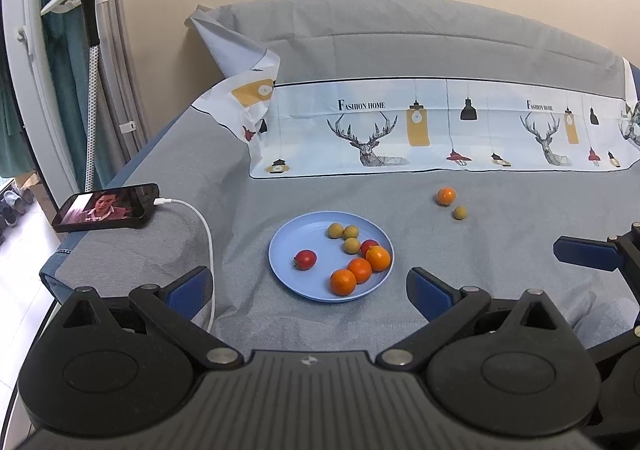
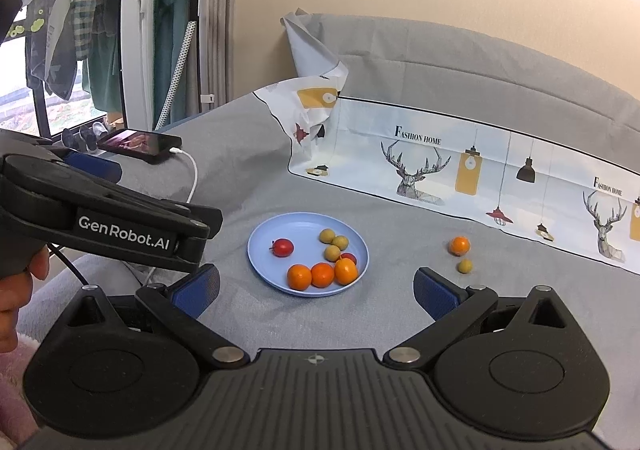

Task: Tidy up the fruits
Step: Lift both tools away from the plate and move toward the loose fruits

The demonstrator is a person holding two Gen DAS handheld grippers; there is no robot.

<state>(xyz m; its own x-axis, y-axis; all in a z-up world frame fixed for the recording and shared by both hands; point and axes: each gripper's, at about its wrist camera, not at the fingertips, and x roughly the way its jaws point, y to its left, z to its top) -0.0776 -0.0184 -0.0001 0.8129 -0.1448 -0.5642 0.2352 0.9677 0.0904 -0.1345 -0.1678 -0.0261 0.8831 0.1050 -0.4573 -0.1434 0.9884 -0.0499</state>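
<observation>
Fruits fill the blue plate point(image 1: 280, 250) on the grey bed cover point(image 1: 248, 210); one orange point(image 1: 445, 196) and a longan point(image 1: 459, 212) (touching nothing) lie at two o'clock. Left gripper point(image 1: 310, 290) and right gripper point(image 2: 316, 290) gape, released.

A light blue plate point(image 1: 285, 267) holds three orange fruits, three yellow-green ones and two red ones. The bed point(image 1: 168, 154) is covered in grey. A white cloth point(image 1: 440, 126) along its far edge shows grey deer, yellow and black lamps. Both grippers are black with blue pads.
</observation>
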